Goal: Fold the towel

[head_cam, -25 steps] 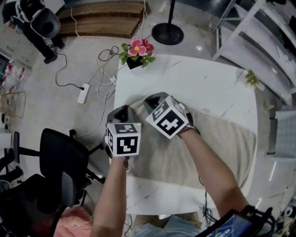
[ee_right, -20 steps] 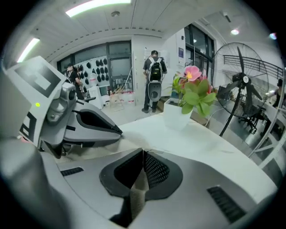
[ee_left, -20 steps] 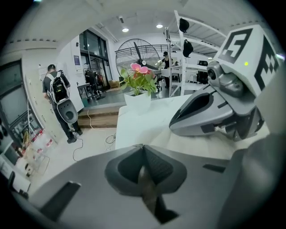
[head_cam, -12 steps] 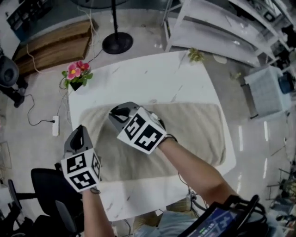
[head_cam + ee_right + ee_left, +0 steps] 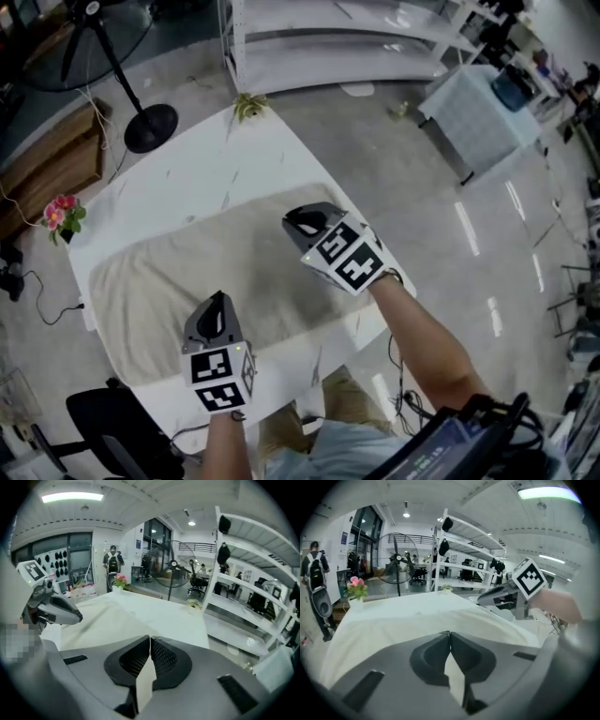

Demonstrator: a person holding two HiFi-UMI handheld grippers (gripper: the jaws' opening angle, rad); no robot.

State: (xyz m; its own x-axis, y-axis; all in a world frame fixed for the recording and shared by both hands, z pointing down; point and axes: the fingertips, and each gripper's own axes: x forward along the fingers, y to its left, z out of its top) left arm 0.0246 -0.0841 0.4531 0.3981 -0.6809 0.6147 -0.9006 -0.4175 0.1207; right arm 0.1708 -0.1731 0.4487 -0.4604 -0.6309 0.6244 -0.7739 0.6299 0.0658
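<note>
The towel lies spread flat along the white bench, its long sides running with the bench's length, and both tools are over its right-hand part. The left tool hangs above the cloth close to the near long edge, about midway along it, pointing across the towel towards the far side. The right tool is over the towel's right end near the far corner, well apart from the left one. In the left gripper view the left tool's jaws meet at their tips, with the towel stretching away ahead and below them. In the right gripper view the right tool's jaws are likewise together, with the towel ahead and to the left. A pale wedge shows behind each pair of closed tips; it looks like cloth or bench seen through the gap rather than pinched fabric, though neither view is clear enough to be sure. A pot of pink flowers stands at the bench's far left corner, and a small green sprig at the far right corner.
</note>
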